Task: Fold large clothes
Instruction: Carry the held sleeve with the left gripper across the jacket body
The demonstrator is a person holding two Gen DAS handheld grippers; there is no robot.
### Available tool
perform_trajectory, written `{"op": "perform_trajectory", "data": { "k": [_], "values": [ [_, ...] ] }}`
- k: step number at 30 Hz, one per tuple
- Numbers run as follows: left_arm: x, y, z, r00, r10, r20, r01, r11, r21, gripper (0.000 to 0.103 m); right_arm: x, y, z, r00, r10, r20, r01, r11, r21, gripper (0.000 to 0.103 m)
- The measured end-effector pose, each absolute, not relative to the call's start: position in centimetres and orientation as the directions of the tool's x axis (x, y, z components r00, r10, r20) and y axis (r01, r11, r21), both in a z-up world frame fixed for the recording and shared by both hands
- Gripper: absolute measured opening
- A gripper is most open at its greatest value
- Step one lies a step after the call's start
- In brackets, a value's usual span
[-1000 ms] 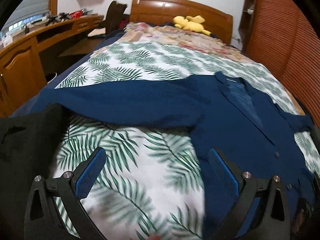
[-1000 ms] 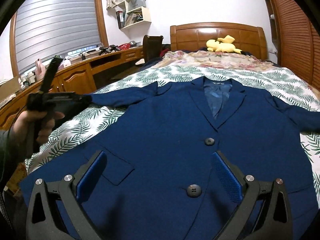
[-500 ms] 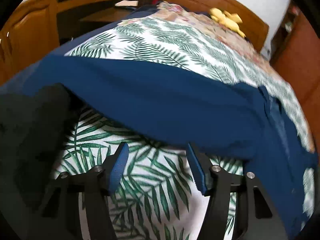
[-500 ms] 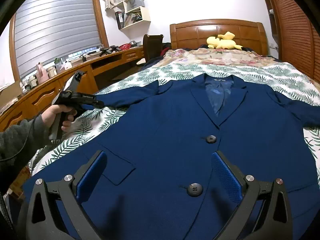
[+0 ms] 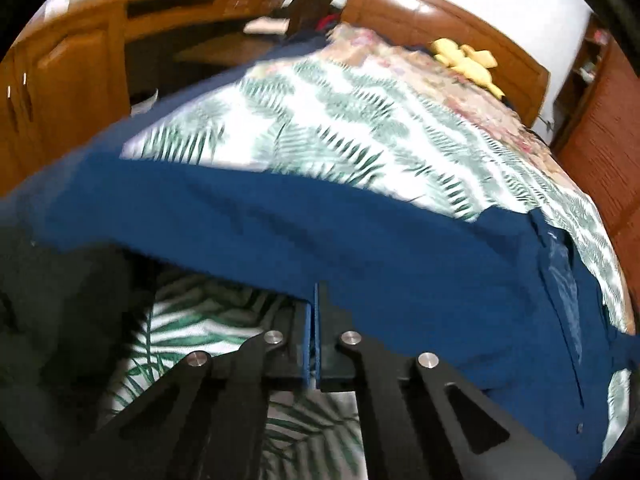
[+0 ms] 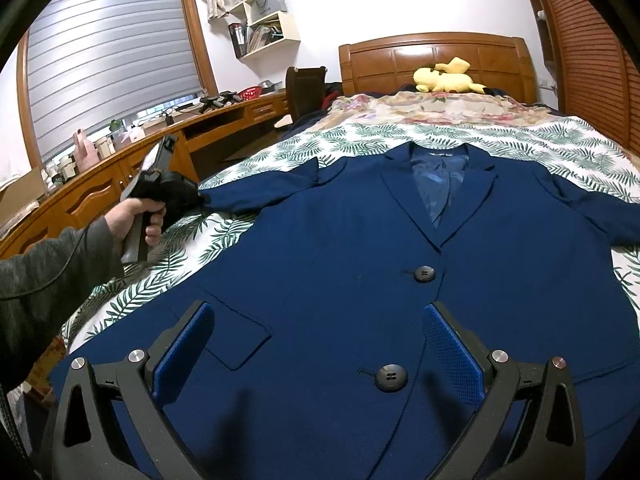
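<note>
blazer (image 6: 360,280) covering bed centre, desk (image 6: 120,184) crowding left

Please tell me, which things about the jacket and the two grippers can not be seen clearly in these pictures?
- Left wrist view: the left gripper is shut at the sleeve edge; the fingers and motion blur hide whether cloth is pinched.
- Right wrist view: the sleeve's cuff end is hidden behind the left gripper.
- Right wrist view: the jacket hem is cut off by the lower edge, behind the open right gripper.
- Collar label: too small to read.
</note>
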State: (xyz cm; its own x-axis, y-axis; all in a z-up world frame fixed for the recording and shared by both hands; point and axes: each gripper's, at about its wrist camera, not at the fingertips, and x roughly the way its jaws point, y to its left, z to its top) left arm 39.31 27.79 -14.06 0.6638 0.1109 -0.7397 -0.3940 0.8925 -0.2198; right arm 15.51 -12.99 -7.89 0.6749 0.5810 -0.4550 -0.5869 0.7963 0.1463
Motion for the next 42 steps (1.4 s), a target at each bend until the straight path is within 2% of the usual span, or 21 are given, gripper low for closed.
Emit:
{"op": "perform_trajectory", "data": {
  "k": [5,10,14,18,20,22,24,26,28,32,42],
  "values": [
    [38.9,22.3,-8.0,0.721,0.101,-0.686,-0.280,0.947,-0.155,0.001,15.4,-13.1,-7.8,0.680,0.583,-0.445,-0.586,0.796,0.147,0.103],
    [37.6,15.4,-2.9,0.759,0.025,-0.651,-0.124,0.986,-0.107,0.001,15.2,-13.4,-7.8,0.693,0.577,-0.432,-0.579,0.803,0.143,0.103],
    [36.3,9.6,-1.7,0.758,-0.039,-0.651,0.003,0.998,-0.056,0.001,15.2,-13.3,-8.0,0.698,0.573,-0.430,-0.575,0.806,0.140,0.103],
    [35.2,7.0,-2.7,0.732,-0.034,-0.680,0.036,0.999,-0.011,0.001,15.0,-13.0,-8.1,0.699,0.572,-0.430,-0.578,0.805,0.132,0.103],
    [34.7,6.5,-3.7,0.714,-0.028,-0.699,0.058,0.998,0.019,0.008,15.0,-12.9,-8.1,0.699,0.571,-0.430,-0.579,0.805,0.128,0.103],
    [34.1,6.2,-4.3,0.699,-0.047,-0.714,0.086,0.996,0.018,0.044,15.0,-12.8,-8.1,0.698,0.572,-0.430,-0.581,0.804,0.126,0.103],
    [33.0,6.2,-5.0,0.700,-0.057,-0.711,0.100,0.995,0.018,0.055,15.1,-12.8,-8.1,0.697,0.572,-0.433,-0.582,0.803,0.124,0.103],
    [31.5,6.7,-5.5,0.714,-0.070,-0.697,0.100,0.995,0.003,0.056,15.1,-12.8,-8.1,0.695,0.572,-0.437,-0.584,0.802,0.122,0.103],
    [30.6,7.2,-5.9,0.716,-0.088,-0.693,0.094,0.995,-0.030,0.062,15.1,-12.6,-8.1,0.694,0.571,-0.438,-0.586,0.802,0.117,0.103],
    [28.3,8.5,-6.8,0.737,-0.082,-0.671,0.079,0.996,-0.034,0.063,15.0,-12.6,-8.0,0.697,0.568,-0.437,-0.586,0.803,0.109,0.103],
    [29.5,14.6,-10.1,0.730,0.069,-0.680,-0.104,0.995,-0.011,0.063,15.1,-12.6,-8.0,0.698,0.560,-0.445,-0.583,0.806,0.100,0.103]
  ]
}}
